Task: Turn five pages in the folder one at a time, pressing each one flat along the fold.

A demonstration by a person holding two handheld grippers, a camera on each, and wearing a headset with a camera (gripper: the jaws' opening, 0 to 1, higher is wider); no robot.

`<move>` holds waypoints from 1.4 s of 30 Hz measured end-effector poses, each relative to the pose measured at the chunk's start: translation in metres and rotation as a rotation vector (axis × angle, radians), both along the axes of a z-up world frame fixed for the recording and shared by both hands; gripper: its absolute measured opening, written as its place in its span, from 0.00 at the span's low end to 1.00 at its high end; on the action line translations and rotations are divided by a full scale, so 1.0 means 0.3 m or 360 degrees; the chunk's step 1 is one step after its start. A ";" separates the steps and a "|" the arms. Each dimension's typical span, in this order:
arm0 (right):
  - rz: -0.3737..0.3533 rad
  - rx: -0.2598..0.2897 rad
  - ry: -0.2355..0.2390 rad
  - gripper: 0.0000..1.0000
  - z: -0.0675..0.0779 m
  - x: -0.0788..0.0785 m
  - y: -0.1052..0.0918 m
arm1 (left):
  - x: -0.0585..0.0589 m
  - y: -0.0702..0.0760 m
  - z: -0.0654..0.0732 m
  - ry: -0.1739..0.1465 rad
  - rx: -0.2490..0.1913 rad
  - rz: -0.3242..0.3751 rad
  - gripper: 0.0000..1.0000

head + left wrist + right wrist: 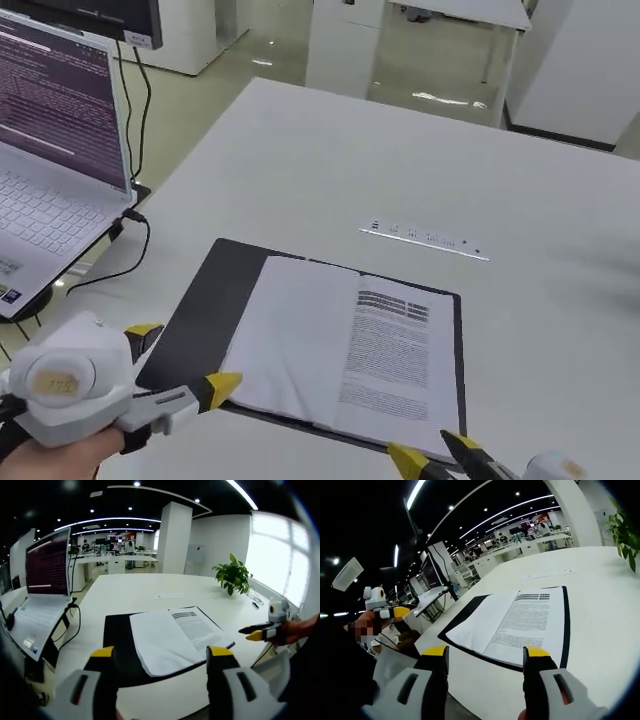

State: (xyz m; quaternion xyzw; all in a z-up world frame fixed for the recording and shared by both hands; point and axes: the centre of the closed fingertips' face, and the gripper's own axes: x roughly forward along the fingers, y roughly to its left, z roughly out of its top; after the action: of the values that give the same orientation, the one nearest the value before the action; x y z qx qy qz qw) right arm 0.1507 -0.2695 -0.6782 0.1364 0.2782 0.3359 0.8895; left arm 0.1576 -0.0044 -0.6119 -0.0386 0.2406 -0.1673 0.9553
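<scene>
Head view puts the open folder (195,320) in the lower centre on the white bench (330,150), the left hand-held gripper (185,358) at its lower left corner and the right hand-held gripper (435,452) at its lower right corner, both spread and empty, probably poised so one lifts a page (395,350) while the other presses. Its fold runs bottom to top of frame, headings uppermost; the opened spread is longest left to right.

One folder (195,320), one laptop (50,130), one plant (232,577).
Two tongs, the left tongs (185,358) and the right tongs (432,452); one counter (350,170).
</scene>
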 end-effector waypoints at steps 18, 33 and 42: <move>0.0046 -0.0019 0.0002 0.64 0.008 -0.029 0.026 | -0.008 -0.002 0.042 -0.0036 -0.0030 0.0033 0.81; -0.0013 -0.0022 -0.0011 0.65 0.022 -0.022 -0.017 | 0.000 -0.021 0.054 -0.0061 -0.0035 0.0003 0.83; -0.0030 0.0000 0.0001 0.67 0.015 -0.026 -0.027 | -0.003 -0.042 0.058 -0.0057 -0.0043 -0.0011 0.84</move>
State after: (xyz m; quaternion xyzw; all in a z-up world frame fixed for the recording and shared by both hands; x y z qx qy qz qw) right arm 0.1428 -0.2776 -0.6736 0.1390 0.2771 0.3276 0.8925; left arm 0.1569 -0.0169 -0.5945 -0.0477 0.2211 -0.1744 0.9583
